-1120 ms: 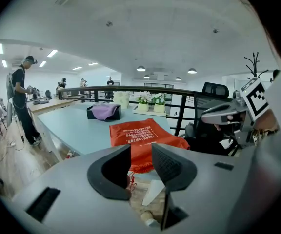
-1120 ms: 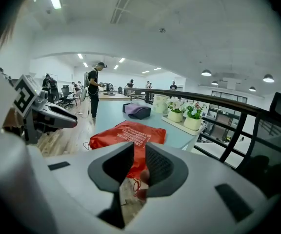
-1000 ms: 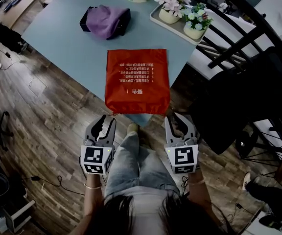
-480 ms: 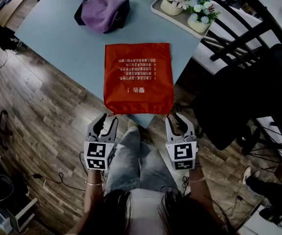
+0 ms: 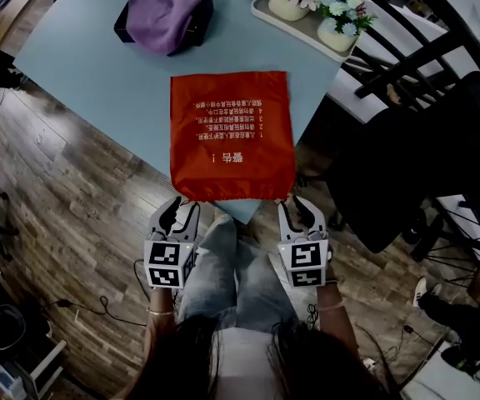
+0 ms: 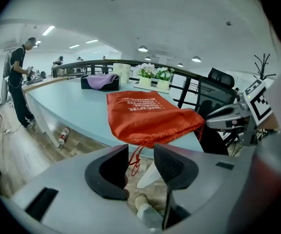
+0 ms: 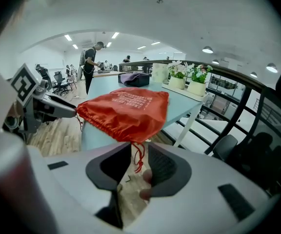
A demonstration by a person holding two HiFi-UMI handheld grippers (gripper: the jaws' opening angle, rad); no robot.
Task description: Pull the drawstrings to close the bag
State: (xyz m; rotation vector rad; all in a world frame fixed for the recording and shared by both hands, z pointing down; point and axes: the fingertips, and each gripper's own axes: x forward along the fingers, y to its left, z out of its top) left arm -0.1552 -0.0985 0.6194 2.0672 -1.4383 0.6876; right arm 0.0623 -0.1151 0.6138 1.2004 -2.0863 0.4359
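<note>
A red drawstring bag [image 5: 232, 136] with white print lies flat on the light blue table [image 5: 98, 65], its gathered mouth hanging over the near corner. My left gripper [image 5: 177, 215] sits just below the mouth's left end, jaws opening. In the left gripper view a red cord [image 6: 134, 159] dangles in the gap between the jaws, untouched. My right gripper [image 5: 300, 215] is below the mouth's right end, open. There the other cord [image 7: 138, 161] hangs between the pads, which do not press on it. The bag [image 6: 150, 116] [image 7: 126, 113] fills the middle of both gripper views.
A purple cloth on a black box [image 5: 165, 19] lies at the table's far side. A tray with two flower pots [image 5: 307, 7] stands at the far right. A black chair [image 5: 407, 140] is right of the table. My jeans-clad legs [image 5: 236, 273] are between the grippers.
Both grippers have crept up to the bag's hanging mouth. The left jaws have spread a little wider.
</note>
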